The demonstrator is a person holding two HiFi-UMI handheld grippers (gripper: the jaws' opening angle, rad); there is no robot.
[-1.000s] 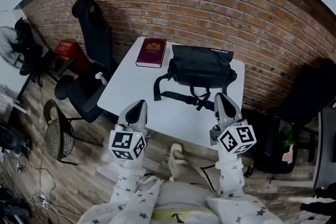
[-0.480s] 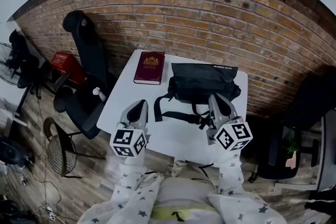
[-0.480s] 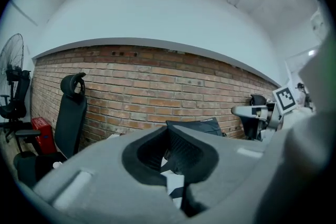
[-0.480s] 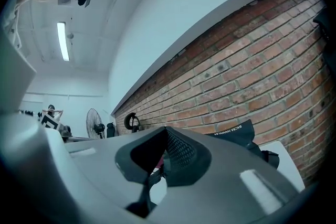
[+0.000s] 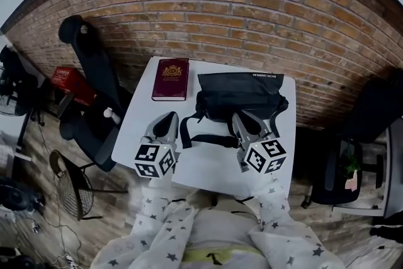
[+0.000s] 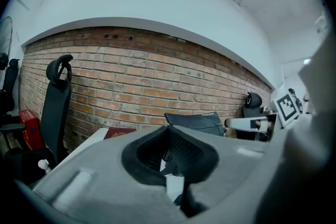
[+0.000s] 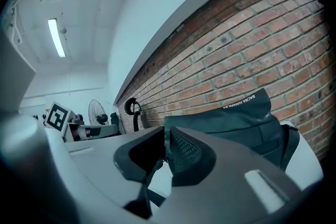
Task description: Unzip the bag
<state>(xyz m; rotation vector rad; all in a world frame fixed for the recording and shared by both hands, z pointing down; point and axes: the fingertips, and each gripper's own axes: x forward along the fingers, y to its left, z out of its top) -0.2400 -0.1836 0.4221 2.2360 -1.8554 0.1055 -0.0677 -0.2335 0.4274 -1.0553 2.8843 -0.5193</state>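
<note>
A black bag (image 5: pixel 239 92) lies at the back of the white table (image 5: pixel 208 168), its straps (image 5: pixel 204 137) trailing toward me. In the right gripper view the bag (image 7: pixel 239 124) fills the space just ahead. My right gripper (image 5: pixel 239 116) hovers over the bag's near edge; its jaws (image 7: pixel 164 140) are opening by a narrow slit with nothing held between them. My left gripper (image 5: pixel 169 116) is shut and empty over the bare table, left of the straps. It points toward the bag (image 6: pixel 194 122).
A maroon book (image 5: pixel 170 79) lies at the table's back left, beside the bag. A brick wall (image 5: pixel 252 16) runs behind the table. A black office chair (image 5: pixel 85 60) and a red box (image 5: pixel 63 80) stand to the left. Another dark chair (image 5: pixel 378 110) stands to the right.
Both grippers have moved forward over the table toward the bag. The right one now reaches the bag's near edge, and the table sits nearer in the head view.
</note>
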